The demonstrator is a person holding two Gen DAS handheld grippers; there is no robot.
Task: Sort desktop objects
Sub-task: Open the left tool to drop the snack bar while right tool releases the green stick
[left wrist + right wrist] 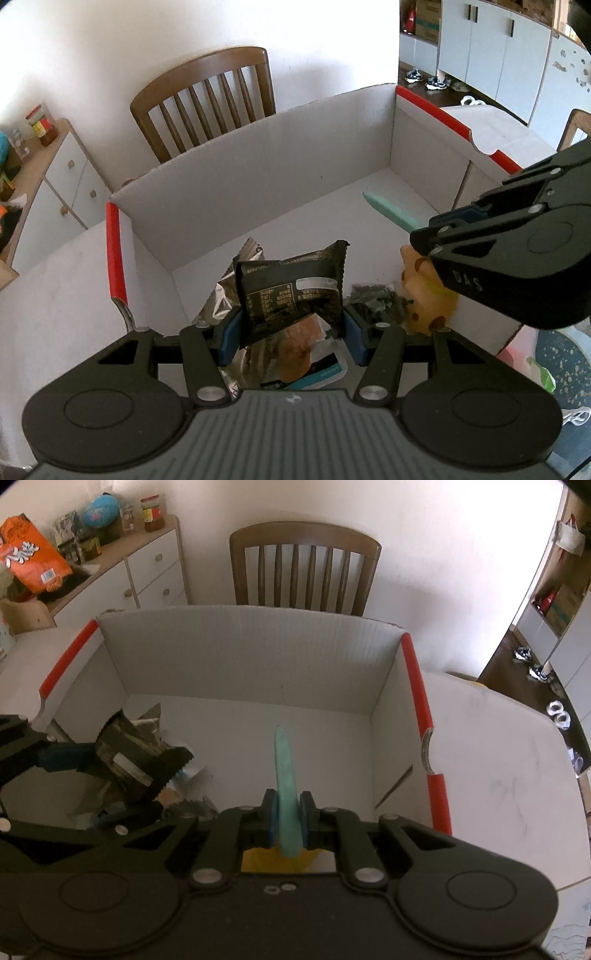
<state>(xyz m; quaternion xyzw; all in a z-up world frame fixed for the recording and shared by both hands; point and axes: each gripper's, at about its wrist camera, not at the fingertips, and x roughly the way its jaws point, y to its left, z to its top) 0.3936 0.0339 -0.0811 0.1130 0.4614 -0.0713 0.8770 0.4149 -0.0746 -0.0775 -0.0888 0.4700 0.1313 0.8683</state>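
Note:
A white cardboard box [258, 173] with red-taped edges stands open on the table. My left gripper [291, 332] is shut on a black snack packet [291, 291] and holds it over the box's near left part. Beneath the packet lie other wrappers [295, 350] and a silver pouch [225, 299]. My right gripper [288, 818] is shut on a teal pen-like stick [284, 771] that points toward the box's back wall [251, 657]. A yellow plush toy [421, 291] and a bag of small dark parts [376, 299] rest inside the box under the right gripper [432, 236].
A brown wooden chair [303, 568] stands behind the box. A white sideboard [147, 572] with jars and an orange bag [29, 554] sits at the left. The white tabletop [498, 757] stretches to the right of the box.

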